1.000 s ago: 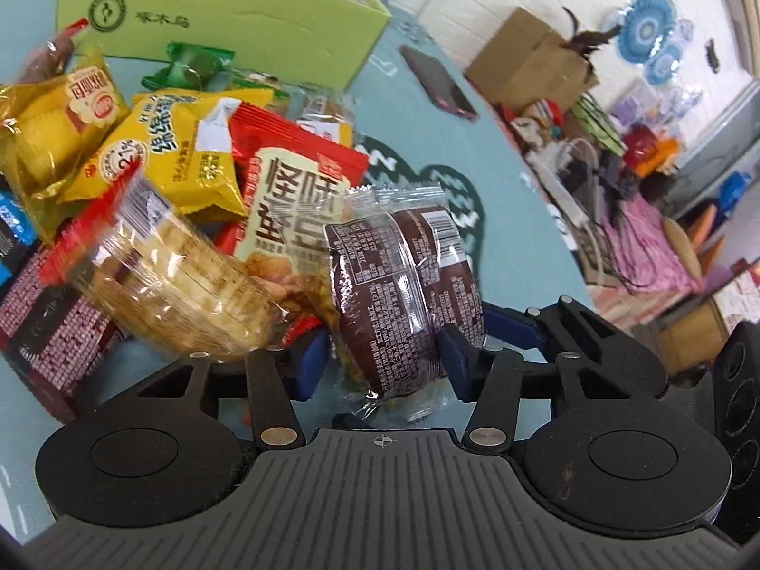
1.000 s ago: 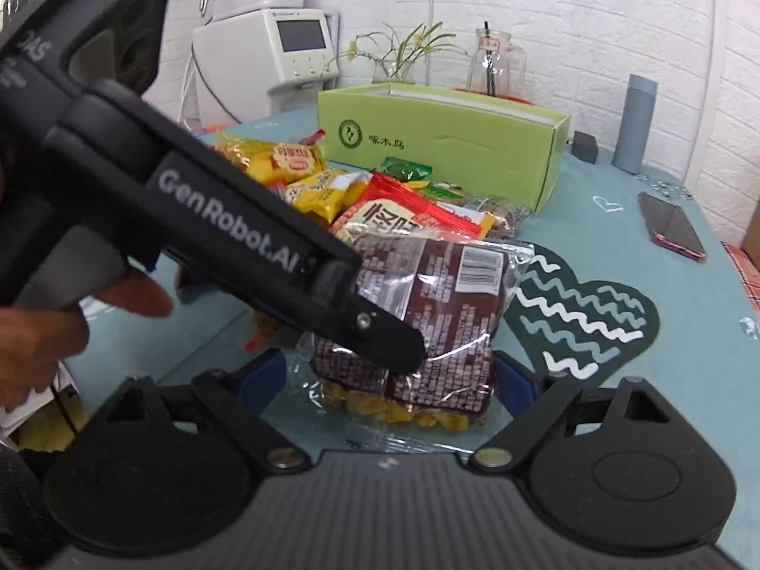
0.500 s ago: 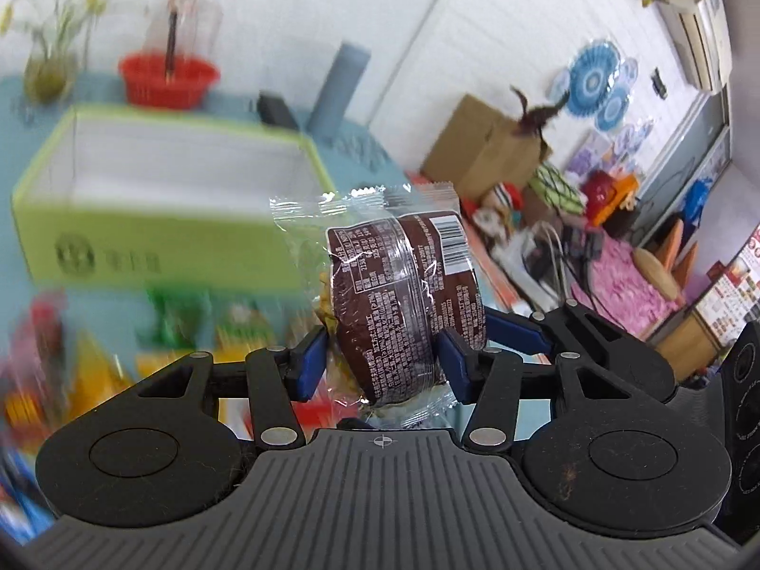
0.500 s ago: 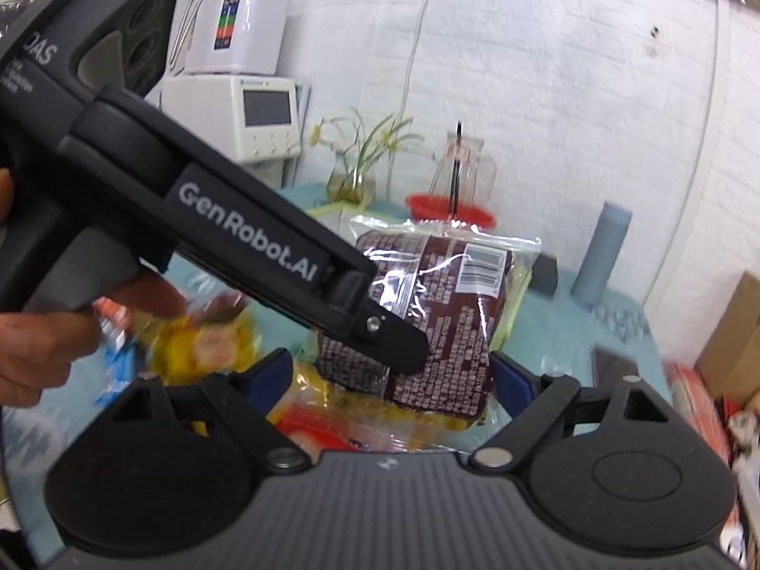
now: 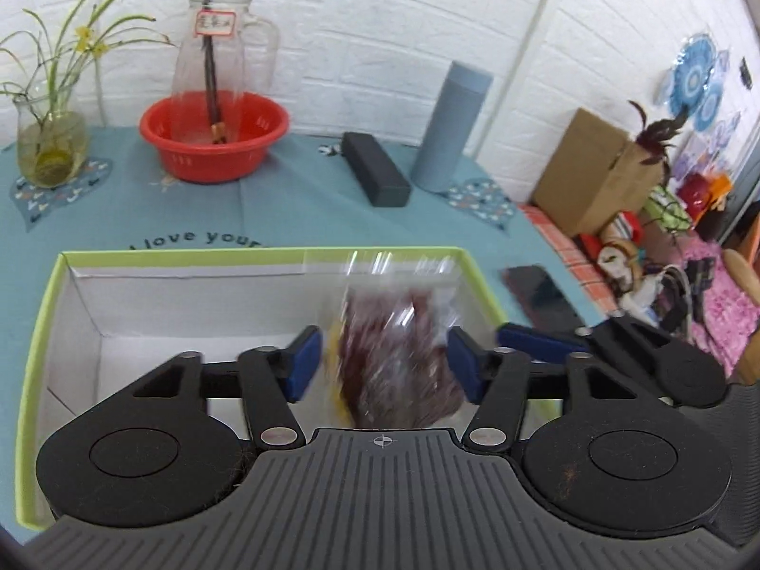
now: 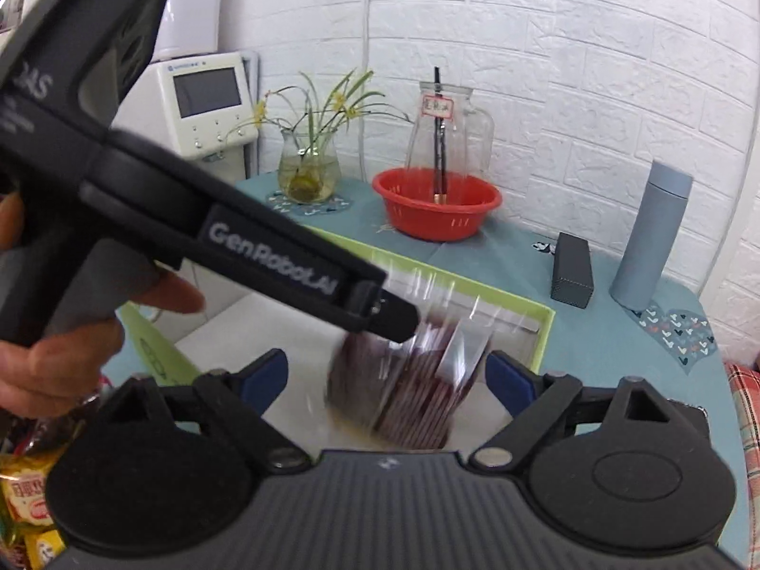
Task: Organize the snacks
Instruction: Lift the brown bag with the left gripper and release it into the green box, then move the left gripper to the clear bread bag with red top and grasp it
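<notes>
Item: brown snack packet (image 5: 399,356), clear-wrapped, motion-blurred in both views. Located above the open interior of the green box (image 5: 266,252), toward its right end wall; whether it is dropping or touching the floor cannot be told.

Left gripper (image 5: 380,361): positioned over the green box, blue pads spread apart, a gap seen on each side of the packet; nothing is judged to be gripped.

Right gripper (image 6: 387,380): held just in front of the green box, jaws wide, nothing held. The packet is seen between its pads only by line of sight.

Step in hand, judged: release of the packet into the green box. The left gripper is best kept parted and lifted straight up, so that the wrapper is not snagged on a pad. The packet should be left flat against the right end wall, room being saved for the remaining snacks (image 6: 26,498), glimpsed left of the green box.

Obscured: packet print unreadable; near wall of the green box hidden by both gripper bodies; box floor under the packet unseen.
</notes>
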A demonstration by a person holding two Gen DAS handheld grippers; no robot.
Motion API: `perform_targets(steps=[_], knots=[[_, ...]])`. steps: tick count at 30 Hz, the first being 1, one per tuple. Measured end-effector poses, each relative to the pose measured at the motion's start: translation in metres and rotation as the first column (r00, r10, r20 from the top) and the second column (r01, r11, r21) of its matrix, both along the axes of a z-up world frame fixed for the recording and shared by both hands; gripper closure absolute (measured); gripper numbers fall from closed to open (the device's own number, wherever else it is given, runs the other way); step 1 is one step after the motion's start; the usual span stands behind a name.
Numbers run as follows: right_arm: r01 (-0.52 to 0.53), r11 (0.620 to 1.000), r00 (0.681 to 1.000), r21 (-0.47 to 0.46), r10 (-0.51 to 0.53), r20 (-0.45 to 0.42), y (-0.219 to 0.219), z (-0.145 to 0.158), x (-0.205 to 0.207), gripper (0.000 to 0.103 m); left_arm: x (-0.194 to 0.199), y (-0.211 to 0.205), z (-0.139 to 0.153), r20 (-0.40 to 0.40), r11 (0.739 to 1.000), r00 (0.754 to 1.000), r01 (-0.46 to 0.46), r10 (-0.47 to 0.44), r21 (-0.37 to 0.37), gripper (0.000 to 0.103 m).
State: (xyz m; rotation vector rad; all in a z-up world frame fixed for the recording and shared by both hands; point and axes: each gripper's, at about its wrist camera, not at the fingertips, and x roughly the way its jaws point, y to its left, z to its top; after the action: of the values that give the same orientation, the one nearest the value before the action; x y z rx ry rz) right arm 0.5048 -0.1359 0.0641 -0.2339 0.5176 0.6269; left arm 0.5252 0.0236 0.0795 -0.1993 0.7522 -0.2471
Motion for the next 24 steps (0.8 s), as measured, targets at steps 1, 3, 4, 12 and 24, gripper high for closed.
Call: perform_targets(steps=[1, 3, 4, 12, 24], knots=[[0.016, 1.000, 1.000, 0.013, -0.016, 0.008, -0.003, 0.002, -0.003, 0.010, -0.003, 0.004, 0.001, 0.010, 1.000, 1.000, -0.013, 0.013, 0.001, 0.043], [0.032, 0.998, 0.999, 0.055, -0.033, 0.010, -0.015, 0.006, -0.016, 0.010, -0.017, 0.013, 0.007, 0.046, 1.000, 0.999, -0.021, 0.021, -0.011, 0.037], [0.034, 0.997, 0.999, 0.070, -0.035, 0.006, -0.020, 0.007, -0.026, 0.010, -0.027, 0.017, 0.011, 0.062, 1.000, 0.998, -0.018, 0.019, -0.016, 0.035], [0.065, 0.994, 0.998, 0.087, -0.065, -0.003, -0.048, 0.014, -0.158, 0.010, -0.154, 0.018, 0.034, 0.173, 0.999, 0.984, 0.034, -0.031, -0.016, 0.028], [0.067, 0.992, 0.991, 0.107, -0.054, -0.124, -0.067, -0.040, -0.305, 0.010, -0.332, -0.003, -0.041, 0.001, 0.994, 0.997, 0.080, -0.080, -0.080, 0.027]])
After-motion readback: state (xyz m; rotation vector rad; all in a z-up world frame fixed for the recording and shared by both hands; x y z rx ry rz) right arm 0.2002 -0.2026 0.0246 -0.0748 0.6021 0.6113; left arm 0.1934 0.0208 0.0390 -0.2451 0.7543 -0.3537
